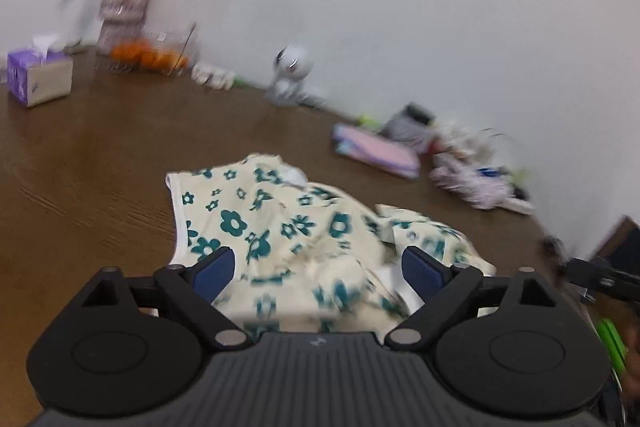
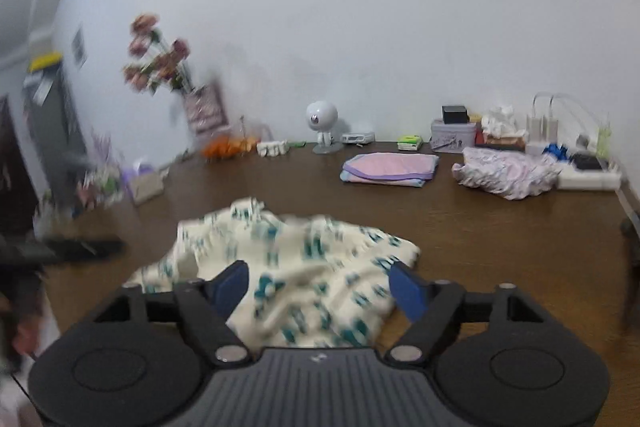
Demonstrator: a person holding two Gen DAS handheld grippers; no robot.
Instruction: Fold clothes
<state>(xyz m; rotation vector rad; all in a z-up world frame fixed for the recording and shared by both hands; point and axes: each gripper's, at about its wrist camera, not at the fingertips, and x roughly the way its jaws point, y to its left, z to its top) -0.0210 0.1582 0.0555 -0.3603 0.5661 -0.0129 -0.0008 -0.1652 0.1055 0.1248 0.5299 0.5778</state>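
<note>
On table, rumpled cream floral garment (image 1: 288,227)

The garment (image 2: 280,267) lies on the table (image 2: 480,227); folded cloth (image 2: 390,167) behind it, crumpled cloth (image 2: 504,175) further right.

So the little white round-headed camera (image 2: 322,121) is sitting at the back of the brown table (image 2: 500,227). Left of it oranges (image 2: 224,147), a flower vase (image 2: 204,109) and a tissue box (image 1: 40,79) are lining up; right of it a lilac tin (image 2: 452,135) and chargers (image 2: 542,127) are crowding the wall.
</note>
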